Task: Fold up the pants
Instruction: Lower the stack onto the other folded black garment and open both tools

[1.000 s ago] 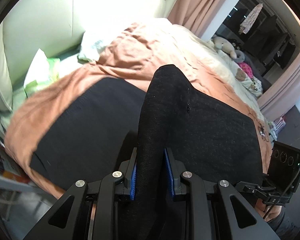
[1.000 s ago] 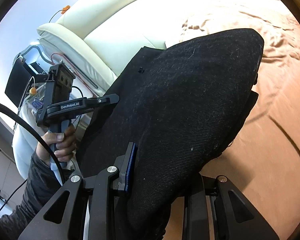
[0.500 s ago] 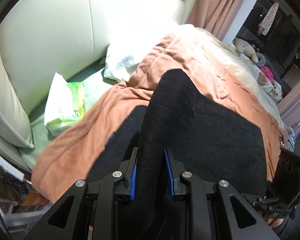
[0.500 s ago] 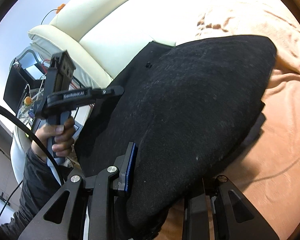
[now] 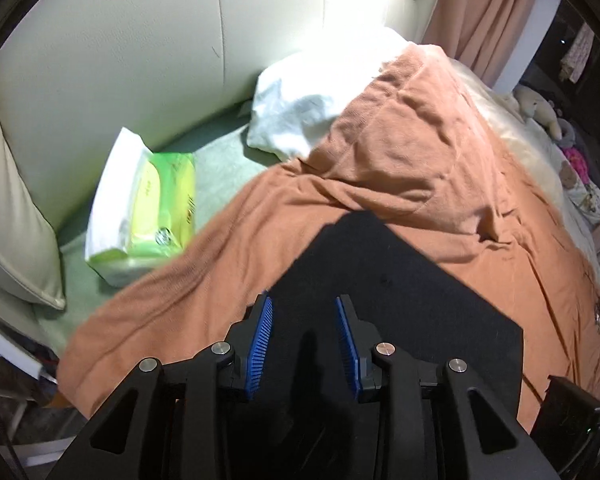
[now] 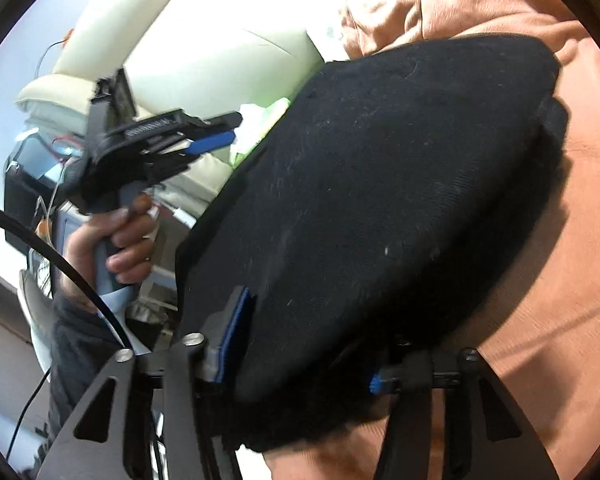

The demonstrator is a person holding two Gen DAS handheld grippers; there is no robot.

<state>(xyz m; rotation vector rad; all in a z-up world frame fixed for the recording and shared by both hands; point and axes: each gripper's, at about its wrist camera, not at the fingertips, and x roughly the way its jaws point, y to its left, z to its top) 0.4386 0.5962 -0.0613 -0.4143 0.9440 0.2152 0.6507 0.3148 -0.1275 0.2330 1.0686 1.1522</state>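
The black pants (image 5: 396, 292) lie folded flat on the orange blanket (image 5: 412, 148) of the bed. My left gripper (image 5: 305, 312) is open and empty just above their near corner, blue pads apart. In the right wrist view the pants (image 6: 380, 184) bulge up between the fingers of my right gripper (image 6: 308, 344), which is shut on their edge. The left gripper (image 6: 216, 140) shows there too, held in a hand at the left, jaws apart.
A green and white tissue pack (image 5: 144, 204) lies on the green sheet by the cream headboard (image 5: 140, 40). A white pillow (image 5: 308, 92) sits beyond it. Soft toys (image 5: 540, 108) and clothes lie at the far right of the bed.
My left gripper has opened and let go of the pants fold, which now lies flat on the blanket. My right gripper has moved forward, still holding its edge.
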